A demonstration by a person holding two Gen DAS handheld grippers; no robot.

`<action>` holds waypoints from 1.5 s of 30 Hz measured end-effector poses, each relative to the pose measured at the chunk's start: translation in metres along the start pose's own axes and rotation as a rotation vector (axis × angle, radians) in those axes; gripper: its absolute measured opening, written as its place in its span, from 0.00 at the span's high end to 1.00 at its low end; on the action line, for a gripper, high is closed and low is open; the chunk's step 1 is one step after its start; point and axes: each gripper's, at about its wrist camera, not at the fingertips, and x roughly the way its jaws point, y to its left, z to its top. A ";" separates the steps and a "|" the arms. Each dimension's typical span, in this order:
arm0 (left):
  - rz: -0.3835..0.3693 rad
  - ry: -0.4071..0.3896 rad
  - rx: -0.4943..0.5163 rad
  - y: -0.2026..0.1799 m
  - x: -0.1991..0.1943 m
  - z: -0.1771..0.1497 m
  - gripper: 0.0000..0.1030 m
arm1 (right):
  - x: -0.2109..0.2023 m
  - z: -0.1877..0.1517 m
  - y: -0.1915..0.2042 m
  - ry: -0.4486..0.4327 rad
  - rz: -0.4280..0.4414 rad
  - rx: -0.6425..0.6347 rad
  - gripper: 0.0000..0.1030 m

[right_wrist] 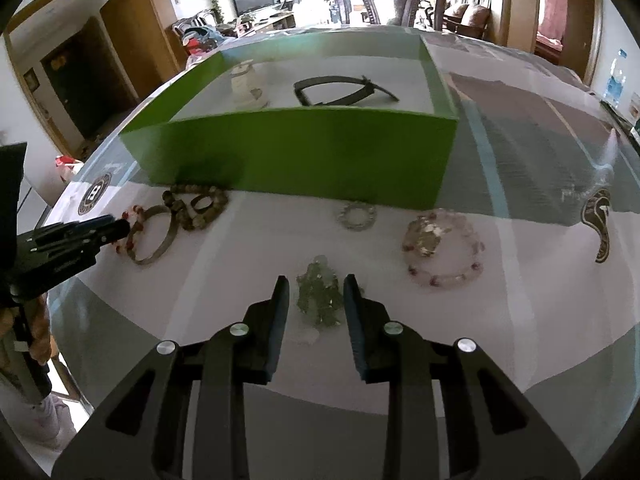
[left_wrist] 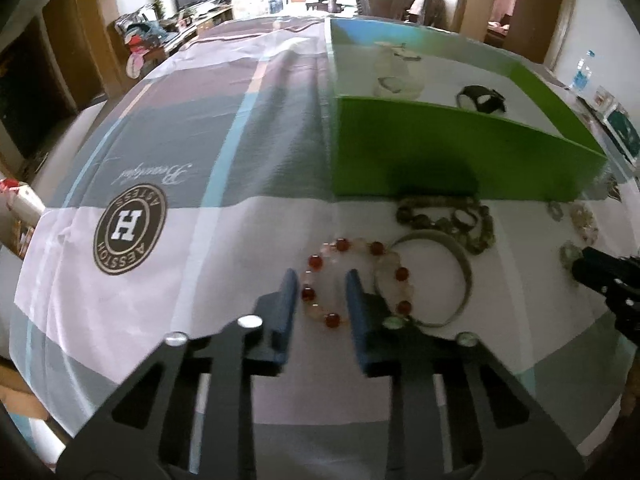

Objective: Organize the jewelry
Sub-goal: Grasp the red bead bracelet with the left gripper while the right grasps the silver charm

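Left hand-held gripper (left_wrist: 322,294): I have it spread apart, holding nothing; its fingers straddle the near-left arc of the red-and-clear bead bracelet (left_wrist: 356,282), the right finger inside the loop.
Right hand-held gripper (right_wrist: 316,300): also spread and unloaded; the green crystal cluster (right_wrist: 319,295) lies between its fingers, and I cannot tell whether either finger touches it.
Bead bracelet handling: I judge it light and floppy on its cord, with smooth round beads that may roll out of the pads; closing across the strand between two beads looks surest.
Crystal cluster handling: probably a loose bunch of hard, slick chips; I would take it across the thick middle, gently.
Neighbours: a stiff grey-green bangle (left_wrist: 452,280) touches the bead bracelet's right side; a dark bead strand (left_wrist: 448,220) lies beyond it, near the box.
Right side of the surface (left_wrist: 160,312): a pink bead bracelet (right_wrist: 444,252) and a small clear ring (right_wrist: 356,216).
Destination: the green box (right_wrist: 304,148) stands toward the surface's far edge, already holding a dark band (right_wrist: 340,90) and a pale piece (right_wrist: 248,88).
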 end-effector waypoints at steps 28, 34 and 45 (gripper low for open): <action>-0.029 0.011 0.032 -0.010 -0.008 -0.011 0.70 | 0.000 -0.006 -0.006 -0.017 -0.034 0.017 0.57; -0.042 0.010 0.025 -0.007 -0.008 -0.011 0.92 | 0.001 -0.007 -0.003 -0.010 0.003 0.003 0.87; -0.057 -0.089 0.032 -0.009 -0.047 -0.002 0.92 | -0.029 -0.001 -0.001 -0.086 -0.009 0.007 0.90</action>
